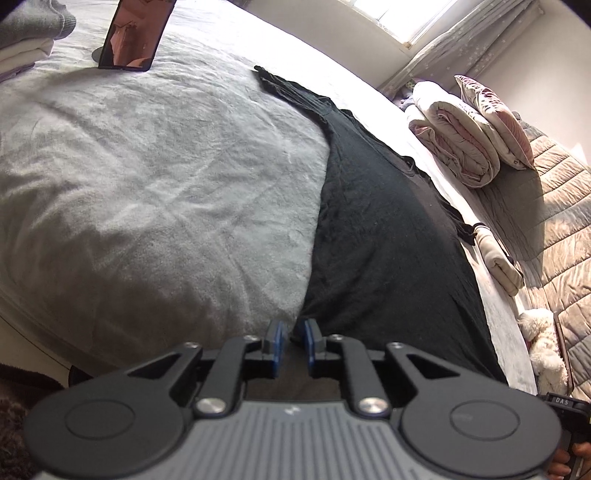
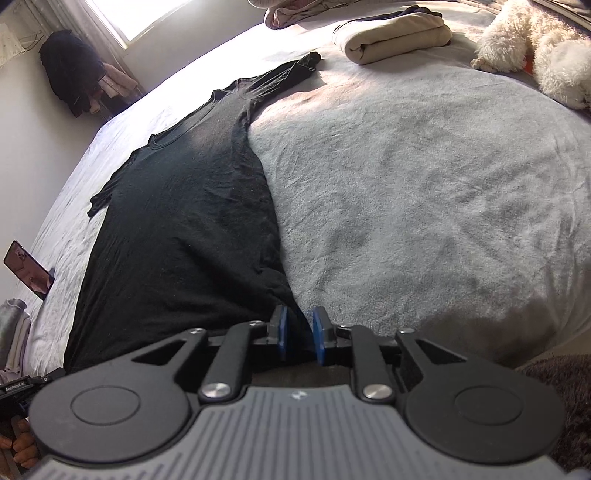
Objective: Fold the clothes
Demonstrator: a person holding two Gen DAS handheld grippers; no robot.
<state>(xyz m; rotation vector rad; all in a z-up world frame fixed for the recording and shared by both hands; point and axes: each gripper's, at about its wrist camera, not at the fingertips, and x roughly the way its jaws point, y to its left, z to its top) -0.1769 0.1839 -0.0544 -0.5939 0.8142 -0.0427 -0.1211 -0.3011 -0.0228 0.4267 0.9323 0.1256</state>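
Black T-shirt (image 1: 384, 236) lies spread flat and face-up on the grey bed cover (image 1: 155, 177), collar toward the far side, both short sleeves out to the sides; no fold in it yet. Left gripper (image 1: 294, 341) sits at the near hem corner on its side, jaws a narrow gap apart, pads not pressing cloth. Right gripper (image 2: 301, 334) sits at the other hem corner, jaws somewhat wider, hem fabric just ahead of the gap, not pinched. Judgement: the shirt looks laid out and smoothed, so the fold proper is all still to do. A folded beige garment (image 2: 395, 33) and a stack of folded clothes (image 1: 29, 33) suggest other items are already finished.
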